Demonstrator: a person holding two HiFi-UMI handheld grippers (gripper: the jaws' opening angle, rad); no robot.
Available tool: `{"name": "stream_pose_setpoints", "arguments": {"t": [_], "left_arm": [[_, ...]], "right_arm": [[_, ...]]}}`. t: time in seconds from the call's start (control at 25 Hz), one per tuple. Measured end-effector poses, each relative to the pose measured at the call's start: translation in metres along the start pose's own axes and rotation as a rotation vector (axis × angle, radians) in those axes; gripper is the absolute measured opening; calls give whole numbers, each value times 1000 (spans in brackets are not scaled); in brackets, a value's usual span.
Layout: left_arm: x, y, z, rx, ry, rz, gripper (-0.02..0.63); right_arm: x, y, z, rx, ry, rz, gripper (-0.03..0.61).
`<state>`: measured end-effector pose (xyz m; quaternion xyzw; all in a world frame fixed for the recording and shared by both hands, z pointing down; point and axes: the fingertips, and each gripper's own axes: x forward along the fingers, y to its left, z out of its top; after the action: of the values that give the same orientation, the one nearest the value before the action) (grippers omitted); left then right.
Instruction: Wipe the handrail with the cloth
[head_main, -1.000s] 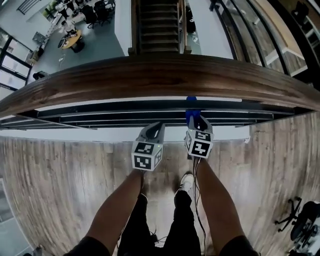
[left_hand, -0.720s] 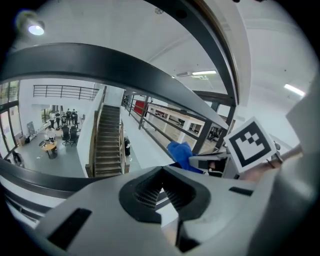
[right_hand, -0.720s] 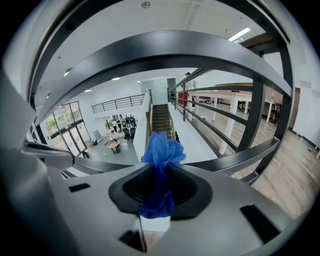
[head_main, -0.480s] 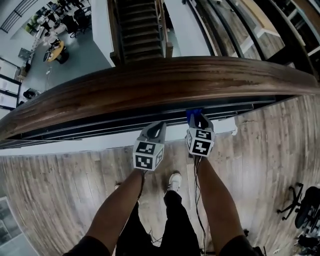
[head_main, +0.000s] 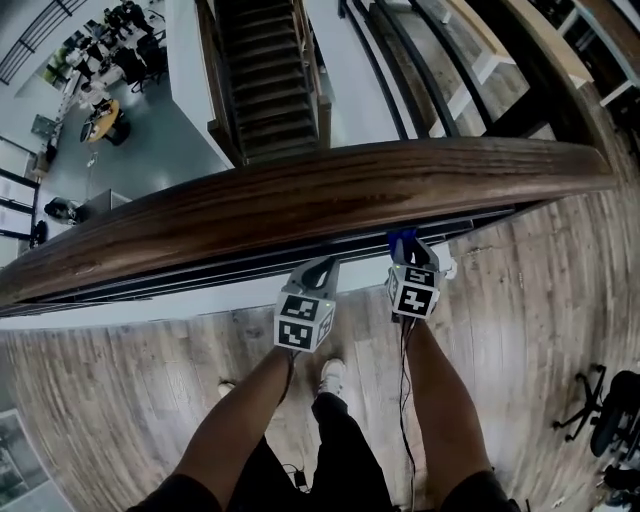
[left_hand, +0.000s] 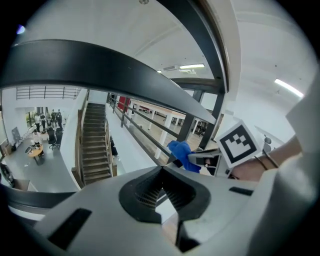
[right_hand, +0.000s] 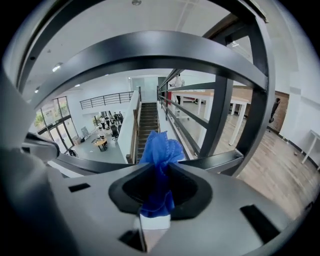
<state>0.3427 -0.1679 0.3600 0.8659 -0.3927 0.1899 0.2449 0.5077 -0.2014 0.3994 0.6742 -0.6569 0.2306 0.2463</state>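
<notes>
Blue cloth (right_hand: 160, 150) sits pinched in your right gripper (right_hand: 156, 175), just under the wooden handrail's (head_main: 330, 195) near edge. Your left gripper (left_hand: 161, 174) is alongside, closed and empty. Only the head view shows the handrail's top.

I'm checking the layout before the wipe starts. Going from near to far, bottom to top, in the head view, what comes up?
white shoe → left hand-held gripper → blue cloth → wooden handrail → staircase
</notes>
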Motion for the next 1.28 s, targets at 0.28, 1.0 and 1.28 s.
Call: {"name": "stream_pose_setpoints", "arguments": {"t": [0.28, 1.0, 1.28], "left_arm": [[37, -50, 19, 26, 14, -60, 5], [32, -49, -12, 15, -53, -82, 5], [-49, 28, -51, 5, -120, 14, 5]], "right_arm": [[-3, -82, -2, -1, 37, -69, 91], [-20, -129, 17, -98, -47, -151, 89], [-66, 49, 3, -172, -208, -8, 91]]}}
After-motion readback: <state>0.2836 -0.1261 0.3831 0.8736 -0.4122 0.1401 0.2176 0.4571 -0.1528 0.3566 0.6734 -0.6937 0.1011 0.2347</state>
